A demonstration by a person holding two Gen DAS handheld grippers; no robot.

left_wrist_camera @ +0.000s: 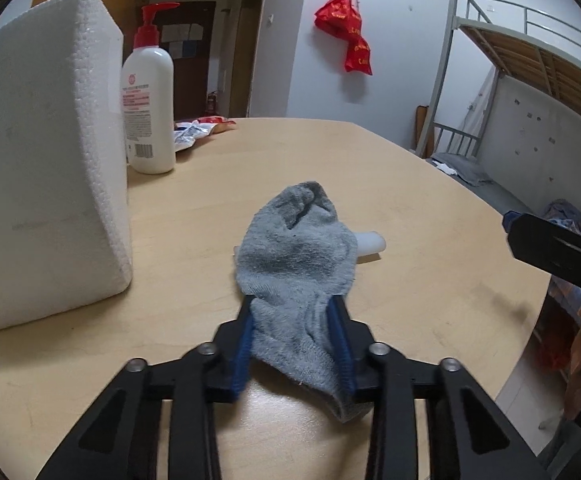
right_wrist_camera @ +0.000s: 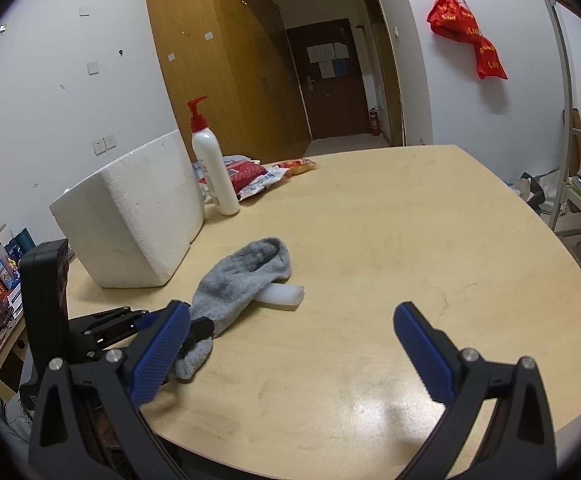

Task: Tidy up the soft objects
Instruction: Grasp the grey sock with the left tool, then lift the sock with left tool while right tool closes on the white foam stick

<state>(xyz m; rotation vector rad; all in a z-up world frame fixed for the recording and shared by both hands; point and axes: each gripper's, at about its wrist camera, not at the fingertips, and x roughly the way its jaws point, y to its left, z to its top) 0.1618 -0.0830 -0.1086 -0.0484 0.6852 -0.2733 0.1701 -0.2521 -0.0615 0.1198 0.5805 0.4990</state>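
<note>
Jaws: left gripper [left_wrist_camera: 296, 320] clamped on the near end of a grey sock [left_wrist_camera: 296, 248]; right gripper [right_wrist_camera: 290, 344] spread wide, nothing between the pads. Landmark: white foam box [right_wrist_camera: 130, 220] on the wooden table [right_wrist_camera: 410, 240]. Sock lies just beside the box, its far end draped over a white tube [right_wrist_camera: 284, 295]. Pump bottle [right_wrist_camera: 212, 168] stands touching or nearly touching the box's far side.

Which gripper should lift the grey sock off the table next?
Left. The left gripper is shut on the grey sock; the right gripper hangs open, off the sock.
</note>
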